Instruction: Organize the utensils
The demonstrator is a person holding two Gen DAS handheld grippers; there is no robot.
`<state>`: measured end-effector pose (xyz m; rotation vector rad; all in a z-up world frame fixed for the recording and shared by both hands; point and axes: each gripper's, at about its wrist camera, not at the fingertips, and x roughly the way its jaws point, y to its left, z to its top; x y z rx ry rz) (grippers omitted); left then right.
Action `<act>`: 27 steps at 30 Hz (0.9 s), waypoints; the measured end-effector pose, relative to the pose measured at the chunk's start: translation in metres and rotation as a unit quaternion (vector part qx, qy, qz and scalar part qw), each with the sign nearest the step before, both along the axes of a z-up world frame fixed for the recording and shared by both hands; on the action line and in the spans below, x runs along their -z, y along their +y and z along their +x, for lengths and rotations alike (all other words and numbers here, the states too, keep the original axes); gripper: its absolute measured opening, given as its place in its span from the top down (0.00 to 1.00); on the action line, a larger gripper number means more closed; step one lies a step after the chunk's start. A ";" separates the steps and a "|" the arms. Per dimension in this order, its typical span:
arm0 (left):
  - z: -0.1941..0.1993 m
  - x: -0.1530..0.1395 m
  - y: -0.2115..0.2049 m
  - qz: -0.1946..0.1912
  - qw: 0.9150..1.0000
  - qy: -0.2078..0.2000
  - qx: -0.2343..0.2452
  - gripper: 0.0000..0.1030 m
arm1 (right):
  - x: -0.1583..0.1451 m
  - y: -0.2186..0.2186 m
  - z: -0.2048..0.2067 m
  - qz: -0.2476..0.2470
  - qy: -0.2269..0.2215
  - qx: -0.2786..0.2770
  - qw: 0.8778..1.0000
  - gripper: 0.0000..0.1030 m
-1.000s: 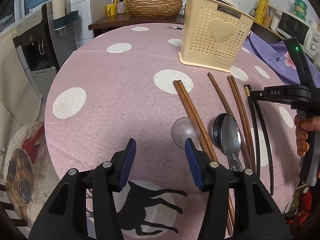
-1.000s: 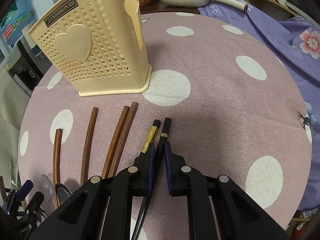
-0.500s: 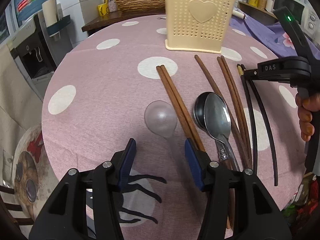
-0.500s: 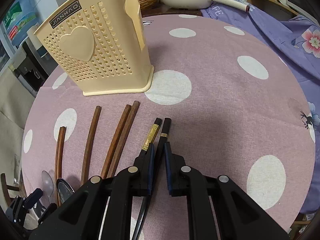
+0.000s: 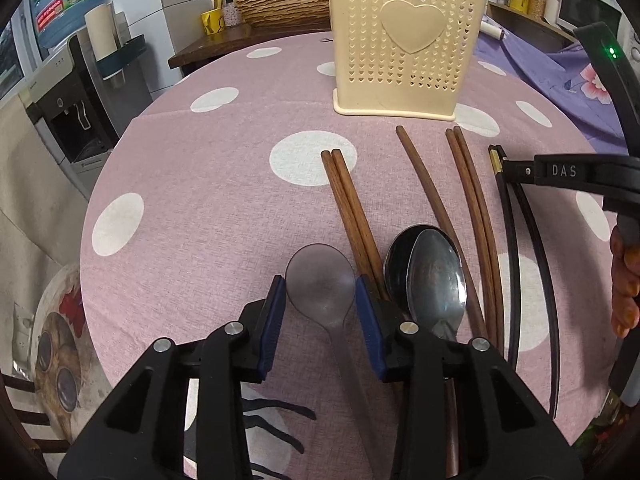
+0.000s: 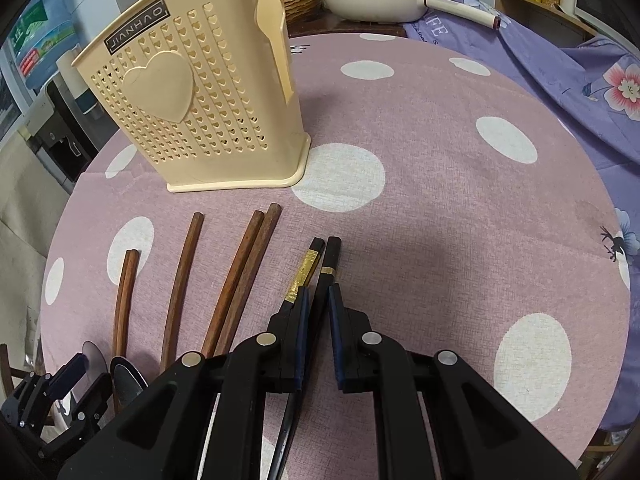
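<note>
A cream perforated utensil holder (image 5: 406, 44) stands at the far side of the pink dotted table (image 5: 208, 184); it also shows in the right wrist view (image 6: 200, 108). My left gripper (image 5: 320, 300) is open, its pads either side of a clear plastic spoon (image 5: 322, 280). Beside it lie brown chopsticks (image 5: 352, 216), two stacked metal spoons (image 5: 432, 276) and more brown chopsticks (image 5: 476, 216). My right gripper (image 6: 318, 310) is nearly closed around one black chopstick (image 6: 328, 264); the other gold-banded one (image 6: 306, 268) lies just left of it.
A purple flowered cloth (image 6: 580, 64) covers the right side. A white pan (image 6: 372, 0) and a woven basket (image 5: 280, 2) sit on the counter behind. A water dispenser (image 5: 76, 92) stands at the left. The table edge is close below both grippers.
My left gripper has moved forward and lower, so the clear spoon's bowl now lies between its pads. The right gripper has stayed on the black chopstick.
</note>
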<state>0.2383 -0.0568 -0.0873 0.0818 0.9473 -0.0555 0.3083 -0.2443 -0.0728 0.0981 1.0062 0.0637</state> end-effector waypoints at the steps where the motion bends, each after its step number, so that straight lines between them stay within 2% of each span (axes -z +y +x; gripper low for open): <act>1: 0.001 0.000 0.001 -0.003 1.000 -0.001 -0.002 0.64 | 0.000 0.000 0.000 0.000 -0.002 0.000 1.000 0.90; 9: 0.011 -0.001 0.009 -0.028 1.000 -0.002 -0.005 0.65 | 0.001 -0.006 -0.001 0.027 -0.014 0.004 1.000 0.91; 13: 0.010 -0.010 0.017 -0.039 0.999 -0.026 -0.008 0.65 | -0.003 -0.011 -0.005 0.041 -0.034 0.004 0.999 0.91; 20: 0.002 -0.043 0.024 -0.060 0.994 -0.087 -0.004 0.65 | -0.045 -0.010 -0.029 0.036 -0.119 -0.019 0.992 0.91; 27: -0.009 -0.078 0.031 -0.073 0.987 -0.142 0.001 0.65 | -0.095 -0.007 -0.068 0.039 -0.212 -0.057 0.975 0.92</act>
